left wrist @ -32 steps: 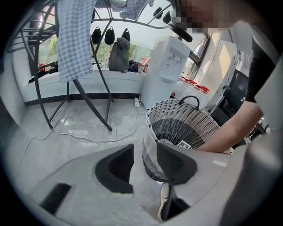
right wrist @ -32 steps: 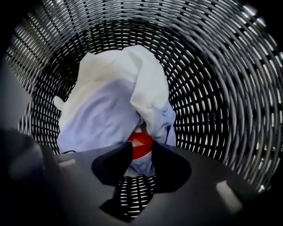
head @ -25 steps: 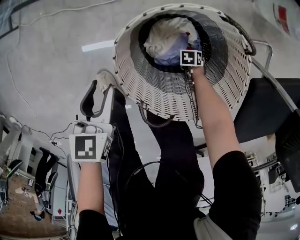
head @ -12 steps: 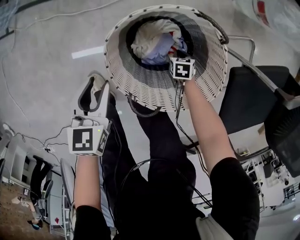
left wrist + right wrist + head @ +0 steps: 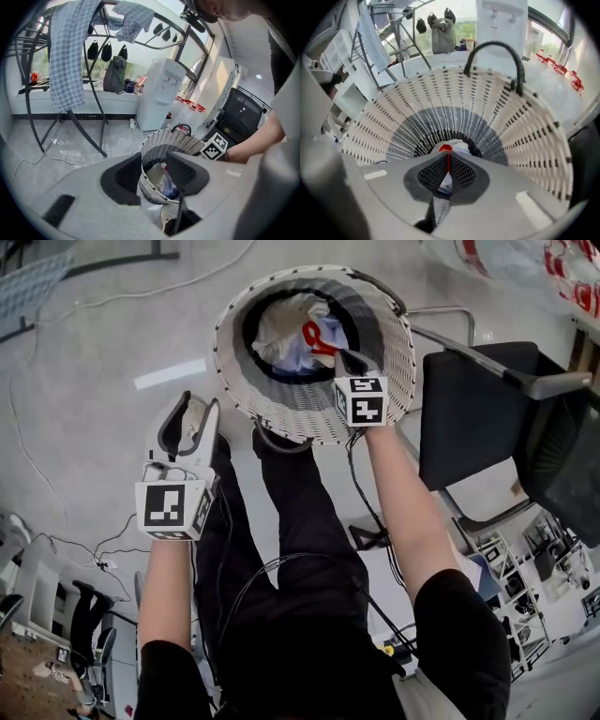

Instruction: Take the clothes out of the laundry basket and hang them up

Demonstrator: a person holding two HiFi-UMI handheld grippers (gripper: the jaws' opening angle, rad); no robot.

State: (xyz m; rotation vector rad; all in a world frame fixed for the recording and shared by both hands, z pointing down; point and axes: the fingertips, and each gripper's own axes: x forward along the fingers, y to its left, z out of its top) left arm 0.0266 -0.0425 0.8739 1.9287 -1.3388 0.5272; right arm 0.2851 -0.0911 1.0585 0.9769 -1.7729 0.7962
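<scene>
A white woven laundry basket (image 5: pixel 386 351) stands on the floor with white and pale blue clothes (image 5: pixel 281 326) at its bottom. My right gripper (image 5: pixel 341 356) is at the basket's near rim, shut on a thin red piece of cloth (image 5: pixel 319 337) that trails up from the pile. In the right gripper view the red cloth (image 5: pixel 445 149) shows as a narrow strip pinched between the right gripper's (image 5: pixel 446 158) jaws. My left gripper (image 5: pixel 190 407) hangs open and empty, left of the basket and apart from it. The basket (image 5: pixel 174 139) lies beyond the left gripper (image 5: pixel 154 174).
A black chair (image 5: pixel 483 418) stands right of the basket. In the left gripper view a dark drying rack (image 5: pixel 96 89) carries a checked cloth (image 5: pixel 65 56), with a white water dispenser (image 5: pixel 159 96) behind. Cables (image 5: pixel 112 296) run over the grey floor.
My right gripper has come up from deep in the basket to its rim, drawing the red cloth up with it. The left gripper has risen a little.
</scene>
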